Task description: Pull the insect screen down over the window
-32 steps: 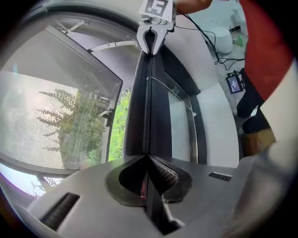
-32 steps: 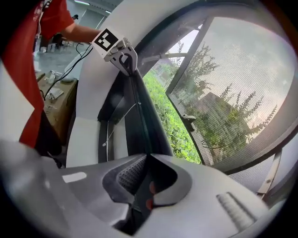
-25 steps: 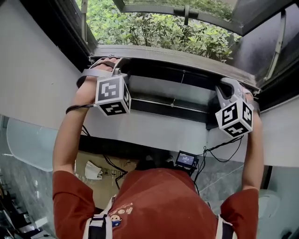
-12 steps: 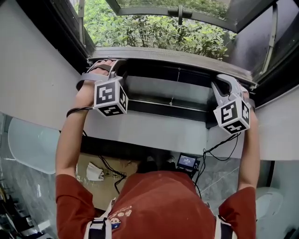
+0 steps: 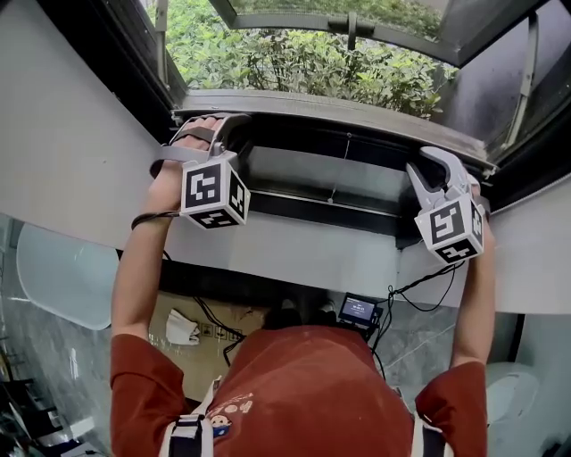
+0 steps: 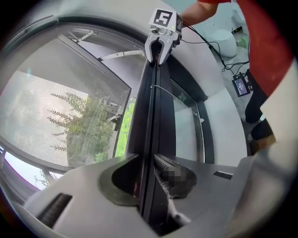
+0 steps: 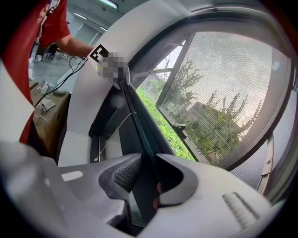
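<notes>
The insect screen's dark bottom bar (image 5: 339, 143) runs across the window low down, just under the grey ledge (image 5: 330, 103). Its mesh (image 6: 56, 116) covers the opening, as the right gripper view also shows (image 7: 233, 83). My left gripper (image 5: 219, 125) sits at the bar's left end. Its jaws are opening, and the bar (image 6: 148, 139) runs between them in the left gripper view (image 6: 146, 181). My right gripper (image 5: 437, 161) is at the right end. Its jaws are opening too, with the bar (image 7: 139, 130) in the gap (image 7: 144, 179) and space beside the pads.
Green bushes (image 5: 294, 58) show beyond the outward-hinged window sash (image 5: 357, 22). White wall (image 5: 71, 134) flanks the frame on both sides. Below the person are a cardboard box with a white mask (image 5: 178, 326) and a small screen device (image 5: 357, 310) with trailing cables.
Both grippers stay at the two ends of the bar. The right one has sunk slightly in the head view, and the view itself has shifted a little.
</notes>
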Available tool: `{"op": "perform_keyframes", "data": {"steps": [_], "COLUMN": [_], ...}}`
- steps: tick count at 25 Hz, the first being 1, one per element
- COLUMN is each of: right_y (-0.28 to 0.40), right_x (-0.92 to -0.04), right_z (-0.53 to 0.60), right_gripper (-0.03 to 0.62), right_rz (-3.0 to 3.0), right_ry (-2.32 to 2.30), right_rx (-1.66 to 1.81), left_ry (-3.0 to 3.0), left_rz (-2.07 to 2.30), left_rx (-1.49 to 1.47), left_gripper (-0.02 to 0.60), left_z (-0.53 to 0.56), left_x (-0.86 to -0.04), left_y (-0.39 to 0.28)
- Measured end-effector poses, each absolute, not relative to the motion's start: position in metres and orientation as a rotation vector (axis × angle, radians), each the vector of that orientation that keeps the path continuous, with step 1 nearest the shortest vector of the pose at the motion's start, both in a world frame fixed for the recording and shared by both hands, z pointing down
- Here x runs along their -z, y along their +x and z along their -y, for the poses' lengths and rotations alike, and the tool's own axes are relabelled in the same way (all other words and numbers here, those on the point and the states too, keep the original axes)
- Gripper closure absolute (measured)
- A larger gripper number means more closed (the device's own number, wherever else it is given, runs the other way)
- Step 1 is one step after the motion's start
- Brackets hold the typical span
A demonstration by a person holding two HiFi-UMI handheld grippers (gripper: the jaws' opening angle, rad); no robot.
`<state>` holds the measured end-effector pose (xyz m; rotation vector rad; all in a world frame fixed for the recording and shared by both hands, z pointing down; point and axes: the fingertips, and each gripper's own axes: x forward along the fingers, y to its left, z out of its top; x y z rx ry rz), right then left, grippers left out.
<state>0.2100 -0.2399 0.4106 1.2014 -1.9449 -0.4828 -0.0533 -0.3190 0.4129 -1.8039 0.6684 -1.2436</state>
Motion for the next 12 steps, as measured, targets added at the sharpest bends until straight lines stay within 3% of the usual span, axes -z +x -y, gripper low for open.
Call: {"op": "perform_keyframes", "data": {"steps": [12], "right_y": [0.210], "right_x": [-0.397], "right_z": [0.231], "right_gripper": [0.479], "right_rz": [2.053], "right_ry": [1.352], "right_rx": [0.474], "left_ry": [-2.011], "left_rz": [-0.896], "left_rx": [1.020], "left_gripper": [0.468], "left_z": [0.308], "left_x": [-0.393], "left_y": [-0.061]}}
